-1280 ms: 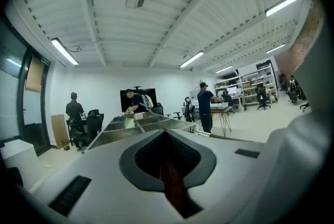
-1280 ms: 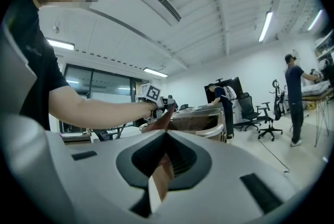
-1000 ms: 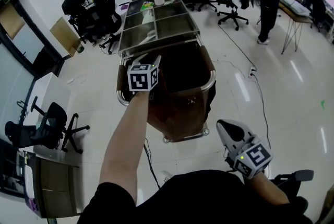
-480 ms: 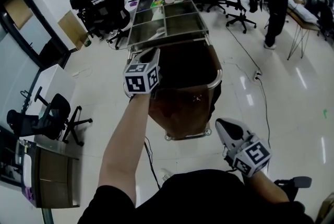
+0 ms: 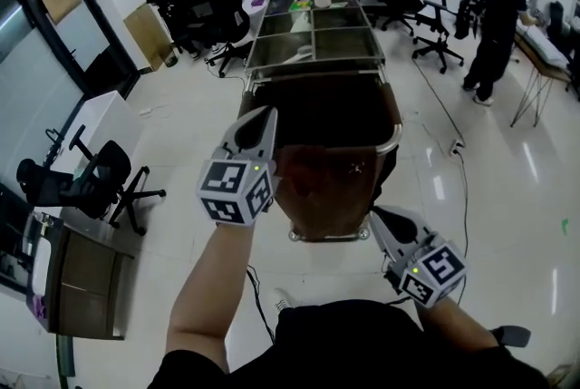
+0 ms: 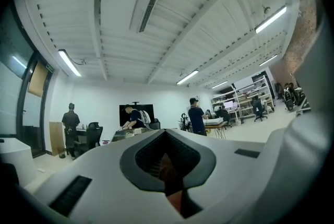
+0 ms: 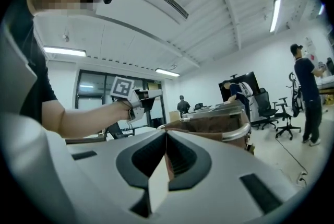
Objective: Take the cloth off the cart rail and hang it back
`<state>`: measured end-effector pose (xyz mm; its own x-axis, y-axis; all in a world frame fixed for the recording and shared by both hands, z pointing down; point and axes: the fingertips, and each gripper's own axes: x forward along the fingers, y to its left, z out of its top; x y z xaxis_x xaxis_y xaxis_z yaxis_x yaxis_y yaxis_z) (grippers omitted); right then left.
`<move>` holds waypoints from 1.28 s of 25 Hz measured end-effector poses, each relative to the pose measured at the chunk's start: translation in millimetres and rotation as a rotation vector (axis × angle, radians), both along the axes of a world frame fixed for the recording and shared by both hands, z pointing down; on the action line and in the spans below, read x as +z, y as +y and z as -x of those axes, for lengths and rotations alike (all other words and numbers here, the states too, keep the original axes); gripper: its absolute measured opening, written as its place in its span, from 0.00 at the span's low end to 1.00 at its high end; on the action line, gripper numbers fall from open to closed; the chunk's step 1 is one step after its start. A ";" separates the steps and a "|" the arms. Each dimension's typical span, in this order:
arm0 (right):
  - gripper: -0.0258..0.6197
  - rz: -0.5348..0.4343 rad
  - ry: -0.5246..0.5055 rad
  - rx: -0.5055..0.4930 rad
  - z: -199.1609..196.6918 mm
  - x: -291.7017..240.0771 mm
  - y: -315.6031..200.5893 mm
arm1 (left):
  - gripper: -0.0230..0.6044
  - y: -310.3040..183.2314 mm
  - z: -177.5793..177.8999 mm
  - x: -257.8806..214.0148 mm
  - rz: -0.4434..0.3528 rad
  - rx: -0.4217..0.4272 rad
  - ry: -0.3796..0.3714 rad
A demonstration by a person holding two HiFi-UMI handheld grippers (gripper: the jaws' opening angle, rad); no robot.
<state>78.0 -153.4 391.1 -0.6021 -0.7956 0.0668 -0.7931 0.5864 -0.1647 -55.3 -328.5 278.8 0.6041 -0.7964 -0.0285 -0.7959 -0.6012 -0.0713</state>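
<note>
A brown cloth [image 5: 331,183] is draped over the near end of the cart and hangs down its front, below the chrome rail [image 5: 391,138]. My left gripper [image 5: 264,113] is at the cloth's near-left corner with its jaws shut. In the left gripper view [image 6: 166,137] a brown sliver shows between the closed jaws. My right gripper [image 5: 379,217] hovers low by the cart's near-right corner, shut and holding nothing. In the right gripper view [image 7: 166,137] the cloth [image 7: 209,124], the rail [image 7: 237,132] and the left gripper [image 7: 151,94] lie ahead.
The cart's glass-topped tray [image 5: 313,43] carries small items at its far end. Office chairs [image 5: 91,183] stand to the left and a cabinet [image 5: 82,283] at the lower left. A person [image 5: 498,24] stands at the right. A cable [image 5: 453,151] runs across the floor.
My left gripper has shut at the cart's near-left corner and risen toward the camera. The right gripper has barely moved. The head view has shifted so the cart sits further right.
</note>
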 end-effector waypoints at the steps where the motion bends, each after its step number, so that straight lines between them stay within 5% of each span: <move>1: 0.07 -0.004 0.003 -0.014 4.5 -1.0 1.2 | 0.04 16.8 6.7 1.4 -0.017 -0.013 0.004; 9: 0.07 -0.014 0.006 -0.088 33.0 -9.8 6.0 | 0.04 125.8 28.7 38.7 -0.011 -0.066 0.100; 19: 0.06 -0.042 0.009 -0.087 40.0 -10.7 21.6 | 0.04 196.1 31.8 66.1 -0.025 -0.102 0.095; 27: 0.06 0.074 0.058 -0.079 39.5 31.3 32.4 | 0.04 219.4 12.0 118.1 0.124 -0.058 0.097; 32: 0.06 0.074 0.058 -0.083 42.2 32.0 36.5 | 0.04 225.1 6.5 126.3 0.148 -0.048 0.095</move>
